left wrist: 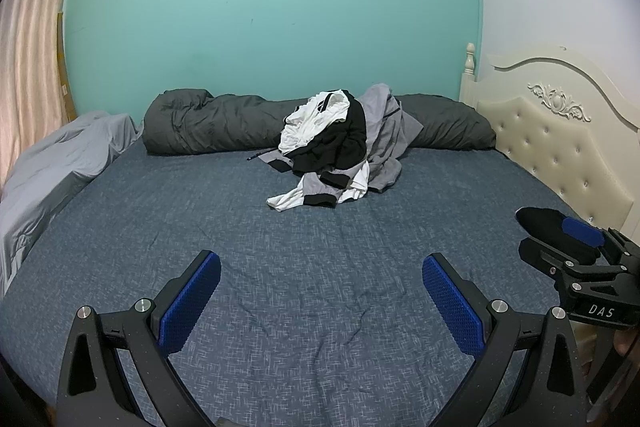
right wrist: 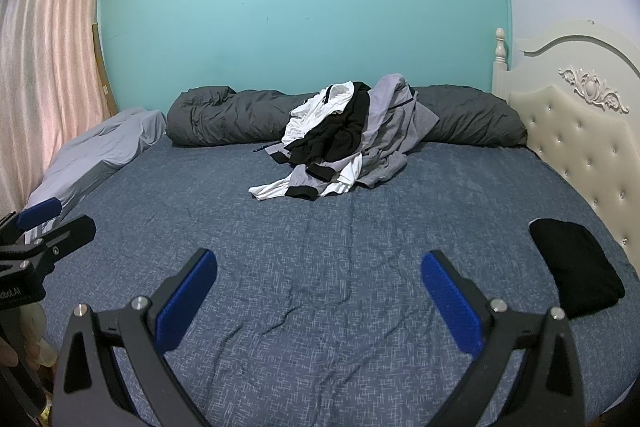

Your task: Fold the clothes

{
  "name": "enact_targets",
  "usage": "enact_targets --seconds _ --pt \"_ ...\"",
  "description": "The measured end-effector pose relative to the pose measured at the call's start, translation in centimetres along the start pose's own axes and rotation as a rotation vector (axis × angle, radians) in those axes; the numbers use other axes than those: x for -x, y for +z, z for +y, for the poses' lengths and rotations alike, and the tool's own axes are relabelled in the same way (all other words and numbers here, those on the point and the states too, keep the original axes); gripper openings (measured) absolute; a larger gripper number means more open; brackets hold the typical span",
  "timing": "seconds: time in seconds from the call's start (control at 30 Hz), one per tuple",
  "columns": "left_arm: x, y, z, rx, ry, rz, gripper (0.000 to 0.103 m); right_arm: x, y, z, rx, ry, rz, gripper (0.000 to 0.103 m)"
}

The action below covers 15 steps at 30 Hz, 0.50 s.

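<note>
A heap of unfolded clothes [left wrist: 336, 143] in white, black and grey lies at the far middle of the blue bed sheet [left wrist: 280, 259], also seen as the heap [right wrist: 336, 143] in the right wrist view. A folded black garment [right wrist: 576, 267] rests near the headboard on the right; in the left wrist view the garment [left wrist: 538, 221] is partly hidden behind my right gripper. My left gripper [left wrist: 320, 287] hovers open over bare sheet, well short of the heap. My right gripper [right wrist: 320, 287] is open too, with nothing between its blue pads [right wrist: 452, 299].
A rolled dark grey duvet [left wrist: 216, 123] lies along the far wall behind the heap. A light grey cover [left wrist: 60, 167] is bunched at the left edge. The cream tufted headboard [left wrist: 560, 147] bounds the right side. A pink curtain [right wrist: 44, 67] hangs at left.
</note>
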<state>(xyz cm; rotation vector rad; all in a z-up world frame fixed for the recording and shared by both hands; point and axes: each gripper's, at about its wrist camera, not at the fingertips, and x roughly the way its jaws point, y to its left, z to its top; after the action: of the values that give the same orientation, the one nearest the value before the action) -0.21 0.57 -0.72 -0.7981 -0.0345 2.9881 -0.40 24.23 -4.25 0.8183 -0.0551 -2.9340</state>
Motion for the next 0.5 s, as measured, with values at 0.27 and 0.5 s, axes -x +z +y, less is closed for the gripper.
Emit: enact_targets --seconds 0.27,0.5 --pt "-1.1 -0.1 0.1 -0.001 0.002 0.008 0.103 -0.5 0.1 0.0 0.000 -0.004 0.008 0.102" --pt "-4.9 -0.2 0.6 0.021 0.003 0.036 0.103 -3.4 -0.1 -0.7 -0.012 -0.010 0.044 0.103"
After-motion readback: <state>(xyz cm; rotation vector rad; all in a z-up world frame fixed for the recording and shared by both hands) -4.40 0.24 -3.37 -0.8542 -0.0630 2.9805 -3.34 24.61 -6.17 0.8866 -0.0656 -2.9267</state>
